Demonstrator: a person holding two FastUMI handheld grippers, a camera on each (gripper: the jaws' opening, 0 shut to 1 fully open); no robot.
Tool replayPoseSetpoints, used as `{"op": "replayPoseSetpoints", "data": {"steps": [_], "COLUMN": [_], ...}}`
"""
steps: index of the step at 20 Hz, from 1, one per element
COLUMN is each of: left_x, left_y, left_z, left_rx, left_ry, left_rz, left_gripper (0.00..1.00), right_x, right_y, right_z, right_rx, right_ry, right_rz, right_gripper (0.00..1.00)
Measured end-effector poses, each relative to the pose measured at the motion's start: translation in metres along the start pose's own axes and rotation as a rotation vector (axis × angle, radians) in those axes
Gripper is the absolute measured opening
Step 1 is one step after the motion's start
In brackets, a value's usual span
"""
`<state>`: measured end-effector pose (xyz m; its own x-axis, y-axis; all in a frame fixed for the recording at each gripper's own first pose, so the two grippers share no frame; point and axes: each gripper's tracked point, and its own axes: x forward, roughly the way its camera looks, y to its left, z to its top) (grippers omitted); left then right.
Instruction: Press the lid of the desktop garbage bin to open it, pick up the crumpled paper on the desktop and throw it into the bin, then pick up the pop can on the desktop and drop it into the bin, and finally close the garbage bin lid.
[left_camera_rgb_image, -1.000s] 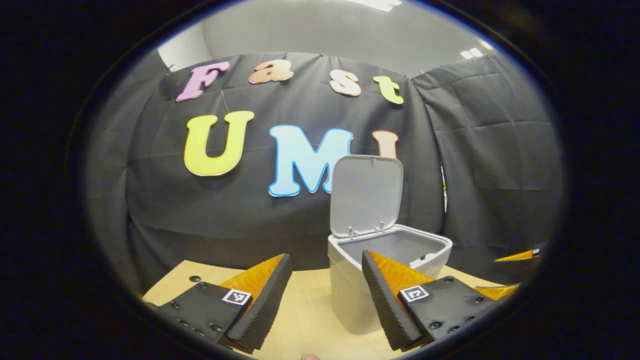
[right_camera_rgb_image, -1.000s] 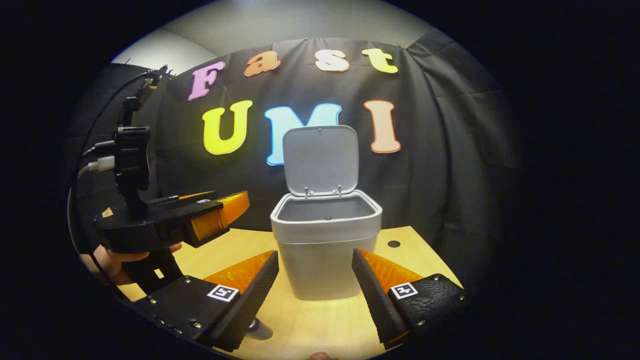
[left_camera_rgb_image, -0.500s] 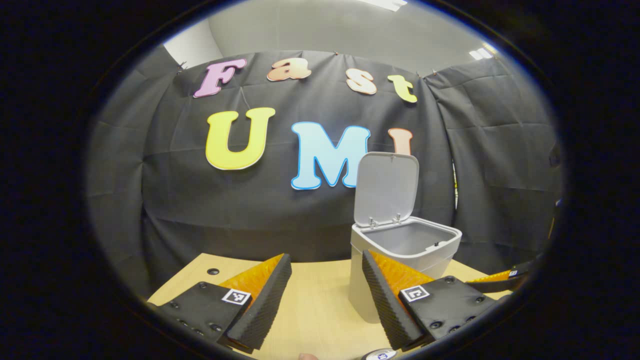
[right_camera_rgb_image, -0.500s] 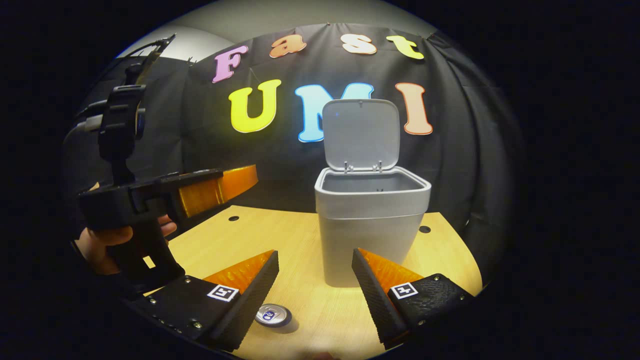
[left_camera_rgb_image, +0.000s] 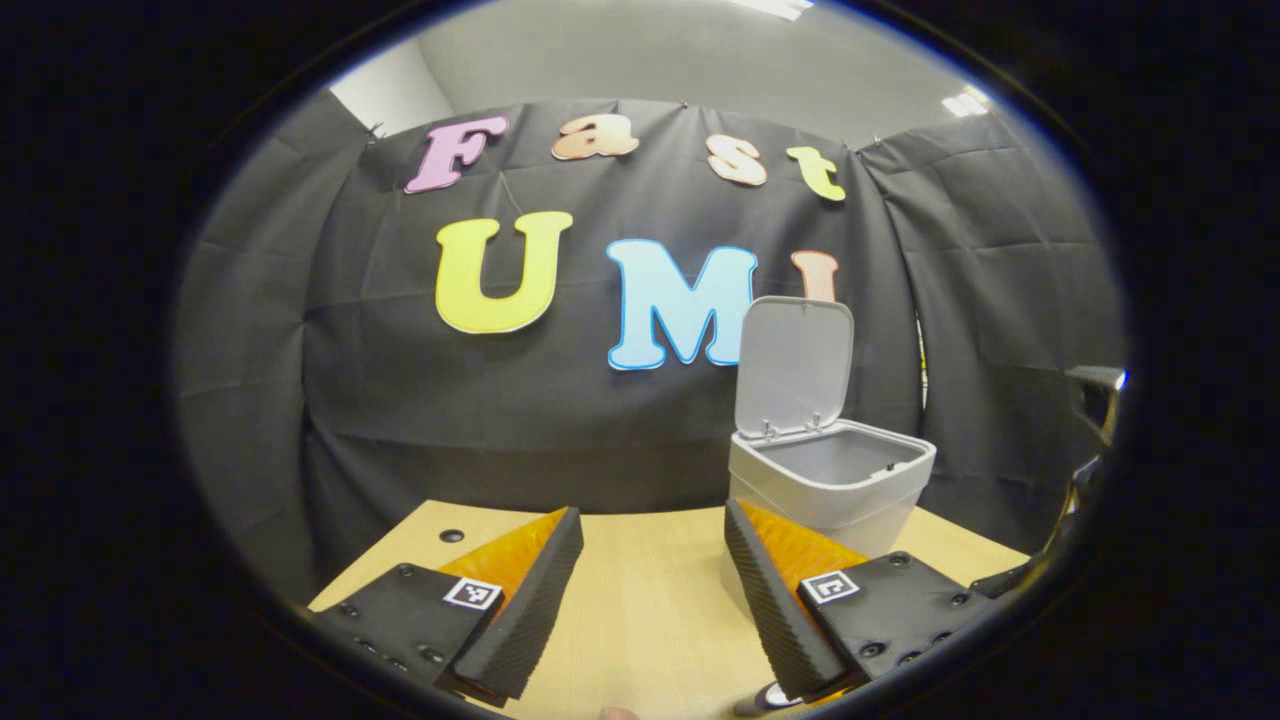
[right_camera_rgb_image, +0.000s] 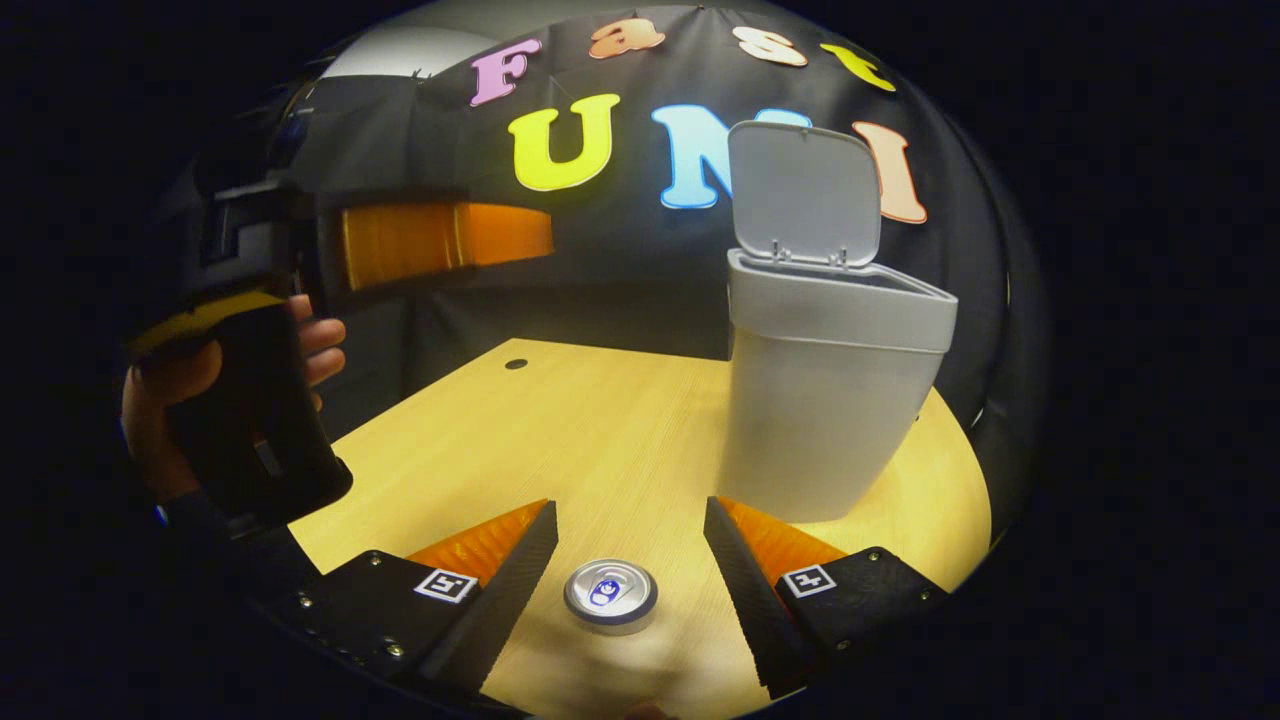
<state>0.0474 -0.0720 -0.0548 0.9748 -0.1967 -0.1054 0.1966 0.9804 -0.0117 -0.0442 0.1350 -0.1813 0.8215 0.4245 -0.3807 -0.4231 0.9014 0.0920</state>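
Observation:
The grey desktop bin stands on the wooden table with its lid tipped up and back. In the left gripper view the bin is off to the right, lid upright. A pop can stands upright on the table, seen from above, its silver top low between the fingers of my right gripper. That gripper is open and hovers over the can without touching it. My left gripper is open and holds nothing. It also appears at the upper left as the left gripper, held by a hand.
The wooden table has a small round hole near its far left corner. The bin stands close to the table's right edge. Black cloth closes the booth behind the table.
My right gripper has dropped and tilted down, bringing the can between its fingers. The left gripper has drawn back and left, so the bin looks smaller and farther right.

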Motion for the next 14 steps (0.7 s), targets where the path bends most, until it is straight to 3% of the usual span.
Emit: {"op": "replayPoseSetpoints", "data": {"steps": [11, 14], "left_x": [-0.022, -0.024], "left_y": [0.023, 0.026], "left_z": [-0.025, -0.030], "left_rx": [-0.009, -0.017], "left_ry": [0.063, 0.077], "left_rz": [-0.020, -0.012], "left_gripper": [0.93, 0.93], "right_x": [0.021, 0.025], "right_y": [0.006, 0.008], "right_z": [-0.060, -0.072], "right_rx": [0.026, 0.025], "right_ry": [0.189, 0.241], "right_rz": [-0.049, -0.032], "right_gripper": [0.95, 0.95]}}
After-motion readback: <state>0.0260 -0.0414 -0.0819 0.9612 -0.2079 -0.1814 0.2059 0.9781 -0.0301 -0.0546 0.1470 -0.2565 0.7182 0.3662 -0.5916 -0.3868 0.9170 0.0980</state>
